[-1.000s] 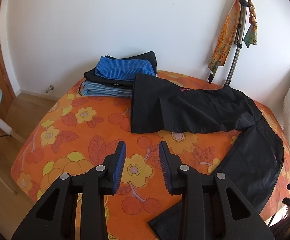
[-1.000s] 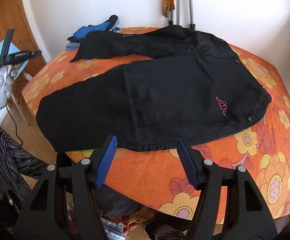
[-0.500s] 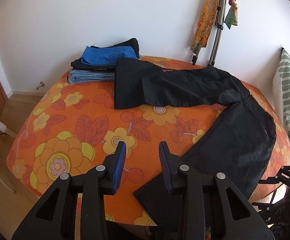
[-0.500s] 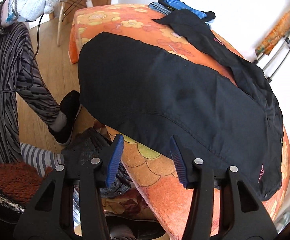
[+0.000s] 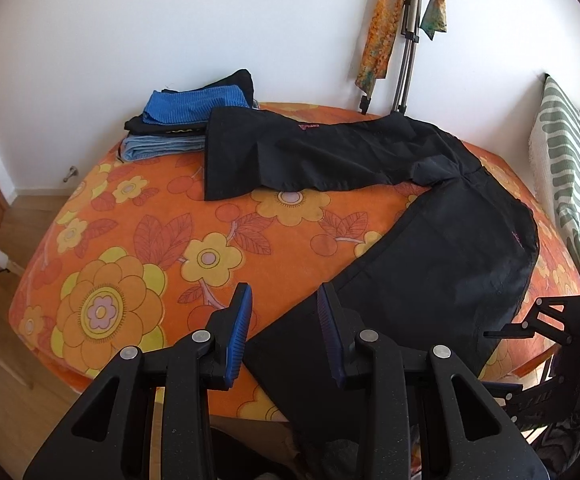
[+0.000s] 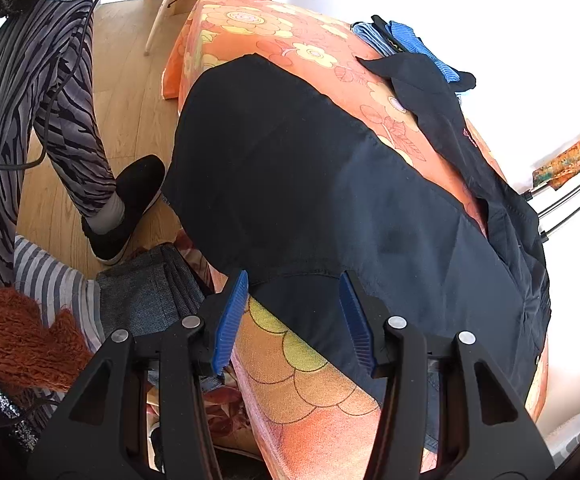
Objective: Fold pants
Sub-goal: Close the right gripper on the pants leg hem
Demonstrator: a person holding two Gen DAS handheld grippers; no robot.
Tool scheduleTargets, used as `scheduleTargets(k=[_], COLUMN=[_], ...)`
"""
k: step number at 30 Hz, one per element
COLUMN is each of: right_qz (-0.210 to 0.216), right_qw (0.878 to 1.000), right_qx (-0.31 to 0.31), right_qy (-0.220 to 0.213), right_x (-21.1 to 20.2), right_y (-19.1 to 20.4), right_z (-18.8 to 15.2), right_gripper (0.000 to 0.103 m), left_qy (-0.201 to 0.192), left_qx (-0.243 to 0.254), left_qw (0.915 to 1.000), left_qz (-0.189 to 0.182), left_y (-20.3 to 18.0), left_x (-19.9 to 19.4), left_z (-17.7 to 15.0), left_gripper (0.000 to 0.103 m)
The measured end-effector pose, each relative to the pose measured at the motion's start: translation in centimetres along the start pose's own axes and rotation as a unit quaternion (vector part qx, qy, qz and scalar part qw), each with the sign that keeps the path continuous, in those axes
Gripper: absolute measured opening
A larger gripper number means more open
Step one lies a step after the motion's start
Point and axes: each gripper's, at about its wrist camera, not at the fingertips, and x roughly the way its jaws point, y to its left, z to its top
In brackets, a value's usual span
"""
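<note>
From the left wrist we see the black pants [image 5: 429,240] spread in a V over the bed [image 5: 138,240], one leg along the far edge, the other reaching the near edge, where our left gripper [image 5: 284,328] hovers, jaws apart and empty. From the right wrist, the right gripper [image 6: 293,316] (jaws just narrowed, nothing pinched) nears that leg's side seam; we judge grasping comes next.

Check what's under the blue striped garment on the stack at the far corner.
Under the blue striped garment sit a black folded item and a light blue one, resting on the orange floral cover. Anything beneath or behind is hidden.
</note>
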Motion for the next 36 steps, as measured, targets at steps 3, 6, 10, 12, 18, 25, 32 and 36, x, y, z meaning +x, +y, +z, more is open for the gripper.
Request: scheduleTargets(k=[3, 6, 10, 12, 18, 25, 32, 36], right_qz=[0.005, 0.005, 0.023, 0.032, 0.059, 0.097, 0.028, -0.032], right_qw=[1.000, 1.000, 1.000, 0.999, 0.996, 0.994, 0.996, 0.991], right_qx=[0.009, 0.004, 0.017, 0.030, 0.073, 0.053, -0.079, -0.133], right_qy=[-0.007, 0.001, 0.003, 0.007, 0.000, -0.006, -0.011, -0.006], right_x=[0.0, 0.5, 0.8, 1.0, 0.7, -0.4, 0.0, 1.4], right_y=[-0.3, -0.3, -1.0, -1.5, -3.1, -2.3, 3.2, 4.9], right_z=[0.5, 0.8, 0.8, 0.6, 0.7, 0.4, 0.0, -0.1], right_gripper=[0.039, 0.025, 0.011, 0.008, 0.004, 0.030, 0.057, 0.053], left_qy=[0.001, -0.001, -0.003, -0.002, 0.003, 0.014, 0.012, 0.011], left_qx=[0.004, 0.005, 0.002, 0.001, 0.011, 0.025, 0.015, 0.011], left_qw=[1.0000, 1.0000, 1.0000, 1.0000, 0.9999, 0.9995, 0.9998, 0.9999], left_qz=[-0.003, -0.001, 0.002, 0.003, -0.007, -0.011, -0.008, -0.007], left_y=[-0.2, -0.3, 0.0, 0.1, -0.6, -1.5, -1.1, -0.8], left_x=[-0.1, -0.4, -0.9, -1.0, -1.3, -1.1, -1.8, -2.2], left_z=[-0.2, -0.4, -0.7, -1.0, -2.1, -3.2, -3.6, -3.8], left_gripper=[0.032, 0.032, 0.032, 0.032, 0.032, 0.032, 0.032, 0.032])
